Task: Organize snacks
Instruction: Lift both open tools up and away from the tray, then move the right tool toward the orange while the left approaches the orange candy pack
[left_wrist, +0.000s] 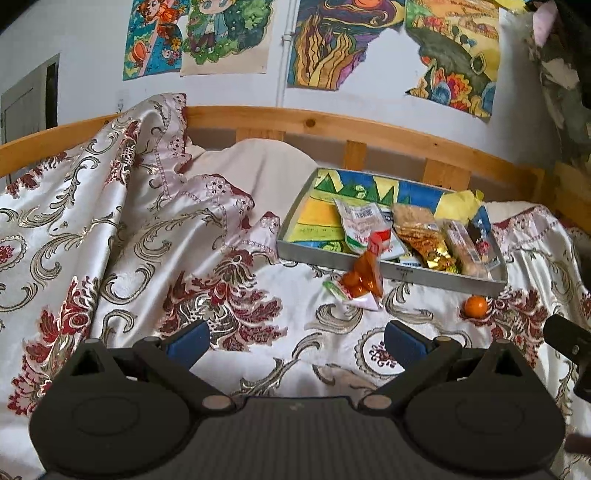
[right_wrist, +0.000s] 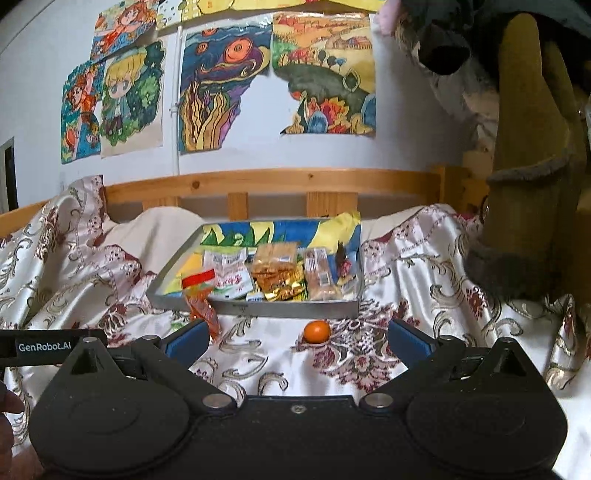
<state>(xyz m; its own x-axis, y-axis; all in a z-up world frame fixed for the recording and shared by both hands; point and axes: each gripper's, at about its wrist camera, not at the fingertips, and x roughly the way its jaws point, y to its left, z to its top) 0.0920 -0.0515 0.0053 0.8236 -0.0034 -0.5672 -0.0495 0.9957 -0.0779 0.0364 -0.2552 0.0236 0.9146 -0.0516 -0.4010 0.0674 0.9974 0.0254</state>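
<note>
Setting: bedroom; white wall w/ colourful drawings (right_wrist: 225, 88) taped up, wooden bed rail (right_wrist: 273, 181) running along below them.
Surface: bed covered w/ shiny cream bedspread (left_wrist: 122, 236), red-and-gold floral pattern, bunched up high at left.
Tray: grey metal tray (right_wrist: 295, 308) lying on the bedspread, far centre, just in front of the rail; bright painted paper lines its floor.
Tray contents: several snack packs crowded toward its right half – white sachet (left_wrist: 360, 221) w/ barcode, gold-foil cracker pack (right_wrist: 275, 271), clear-wrapped biscuit pack (right_wrist: 319, 278), small dark packet at far right, too small to read.
Orange packet: clear packet of orange snacks (left_wrist: 364, 275) w/ red top, draped over tray's near-left rim, lower end resting on bedspread.
Loose fruit: small orange (right_wrist: 317, 331), round, alone on bedspread just near of tray's front wall, not touching it.
Left gripper (left_wrist: 295, 341): near the camera, low over bedspread, blue-padded fingers spread wide, holding nothing; orange packet sits beyond the gap.
Right gripper (right_wrist: 297, 341): fingers likewise wide apart, empty; orange lies beyond and between the tips, apart from both.
Right edge: olive-yellow and dark fabric (right_wrist: 532, 206) hanging down over bed's right side; what it is can't be told.
</note>
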